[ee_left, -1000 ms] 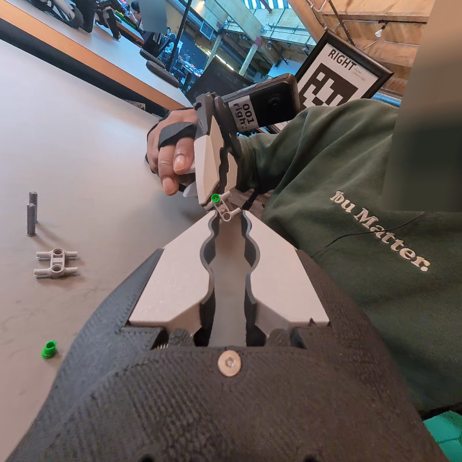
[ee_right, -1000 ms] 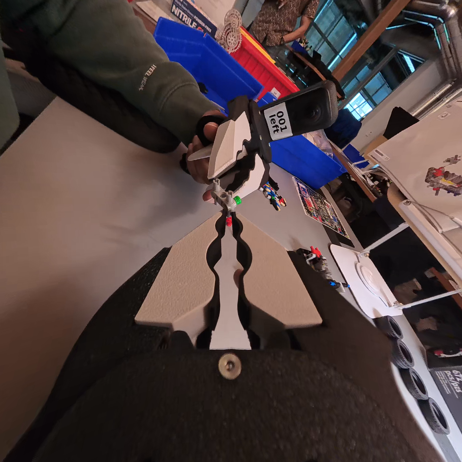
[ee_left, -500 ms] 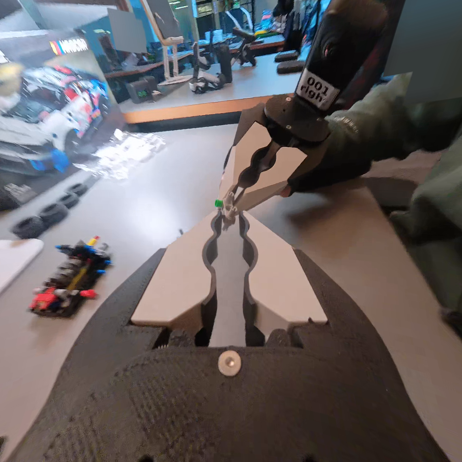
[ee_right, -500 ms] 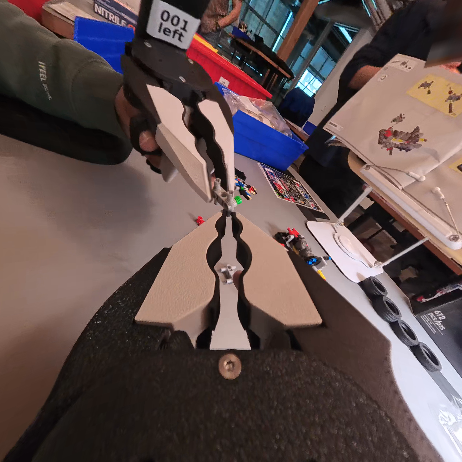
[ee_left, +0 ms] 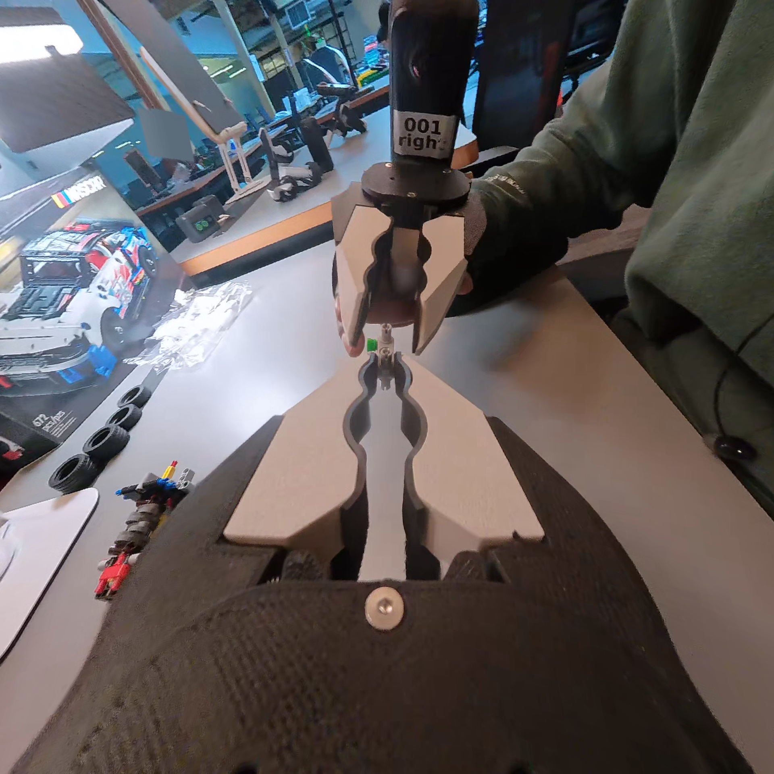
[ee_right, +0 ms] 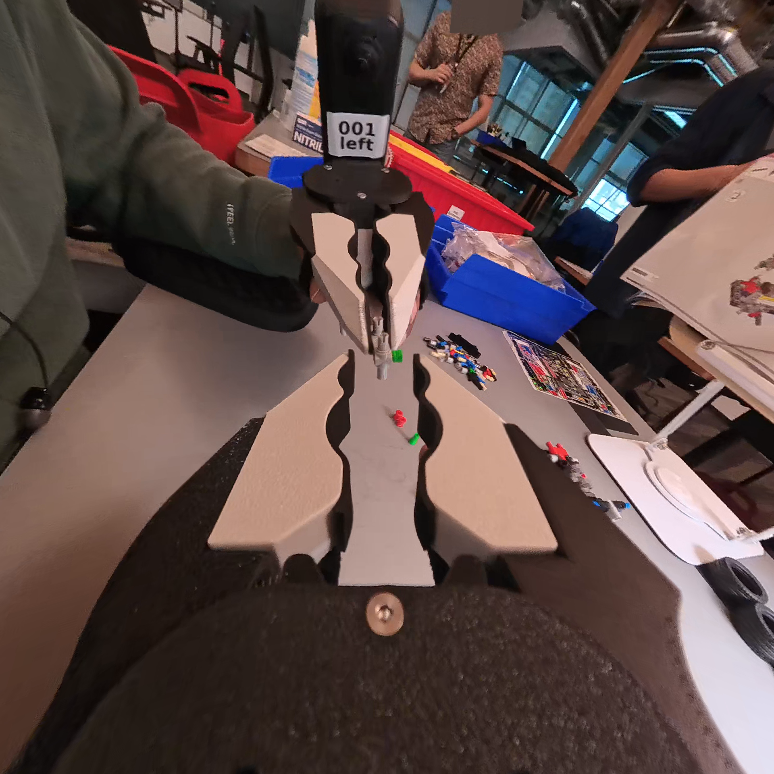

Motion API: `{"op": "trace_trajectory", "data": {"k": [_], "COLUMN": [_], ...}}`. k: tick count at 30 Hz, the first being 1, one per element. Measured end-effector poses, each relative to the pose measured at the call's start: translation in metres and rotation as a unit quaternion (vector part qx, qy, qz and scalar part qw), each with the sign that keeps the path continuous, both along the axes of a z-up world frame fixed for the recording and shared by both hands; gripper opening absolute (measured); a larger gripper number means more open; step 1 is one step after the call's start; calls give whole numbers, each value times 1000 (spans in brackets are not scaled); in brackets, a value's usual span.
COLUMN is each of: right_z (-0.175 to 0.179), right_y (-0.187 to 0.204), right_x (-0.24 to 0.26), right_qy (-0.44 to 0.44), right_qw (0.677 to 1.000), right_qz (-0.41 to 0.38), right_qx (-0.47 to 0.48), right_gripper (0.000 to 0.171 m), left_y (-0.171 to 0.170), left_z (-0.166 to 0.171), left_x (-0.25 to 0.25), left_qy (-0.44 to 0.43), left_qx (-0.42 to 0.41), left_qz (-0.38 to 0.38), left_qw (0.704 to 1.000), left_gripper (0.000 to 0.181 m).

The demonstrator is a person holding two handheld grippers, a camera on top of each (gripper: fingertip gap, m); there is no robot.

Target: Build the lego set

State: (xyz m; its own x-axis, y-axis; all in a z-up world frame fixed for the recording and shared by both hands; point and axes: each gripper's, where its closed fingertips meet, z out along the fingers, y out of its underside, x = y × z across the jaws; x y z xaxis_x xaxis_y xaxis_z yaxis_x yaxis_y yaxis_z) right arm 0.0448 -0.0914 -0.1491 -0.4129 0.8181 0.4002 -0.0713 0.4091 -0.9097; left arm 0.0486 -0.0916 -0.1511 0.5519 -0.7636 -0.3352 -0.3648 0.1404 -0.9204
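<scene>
My left gripper [ee_left: 384, 363] is shut on a small grey Lego connector [ee_left: 386, 351] with a green pin [ee_left: 372, 346] sticking out of its side. It holds the piece in the air above the grey table. In the right wrist view the left gripper [ee_right: 379, 344] points down at me with the same connector [ee_right: 380, 352] and green pin [ee_right: 397, 356] at its tips. My right gripper [ee_right: 382, 358] is open, with a fingertip on each side of the connector and not touching it. It also shows in the left wrist view [ee_left: 387, 347], facing my left gripper.
On the table lie a red piece [ee_right: 399, 418], a green pin [ee_right: 414, 438], a heap of loose pieces [ee_right: 460, 360], a sticker sheet [ee_right: 561, 377], a part-built chassis [ee_left: 142, 527], several tyres [ee_left: 104, 439], the set's box [ee_left: 63, 301] and a blue bin [ee_right: 502, 289]. My left and right fingertips are right by each other.
My right gripper has opened and let go of the connector, which stays in the left gripper. Both grippers have swung round to face each other head-on.
</scene>
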Motion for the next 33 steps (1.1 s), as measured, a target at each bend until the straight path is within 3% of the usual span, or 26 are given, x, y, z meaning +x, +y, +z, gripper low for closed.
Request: {"op": "trace_trajectory", "data": {"k": [3,12,15,19,24,33], "right_z": [-5,-4,-1,-2,0,-13], "right_y": [-1,-3,0,14,20,17], "right_x": [0,0,-3,-4,-8,-18], "right_qy": [-4,6,6,-31,-80,-128], "right_qw": [1000,999,1000,997,973,955], "right_qz": [1,5,-7,-15,-6,-20], "right_qx": [20,39,19,-71,-217,-267], "right_gripper": [11,8,14,36,35,19], "left_y": [-2,-4,-2,5,15,17], "left_z": [-4,-3,-1,5,-1,-10], "left_x": [4,4,1,-10,-23,-17], "left_qy": [10,11,14,41,145,204], "left_qx": [-6,-10,2,48,133,171], "left_qz": [-9,-14,-1,43,102,106], "left_qw": [1000,1000,1000,997,975,958], "left_gripper": [6,6,6,5,6,6]}}
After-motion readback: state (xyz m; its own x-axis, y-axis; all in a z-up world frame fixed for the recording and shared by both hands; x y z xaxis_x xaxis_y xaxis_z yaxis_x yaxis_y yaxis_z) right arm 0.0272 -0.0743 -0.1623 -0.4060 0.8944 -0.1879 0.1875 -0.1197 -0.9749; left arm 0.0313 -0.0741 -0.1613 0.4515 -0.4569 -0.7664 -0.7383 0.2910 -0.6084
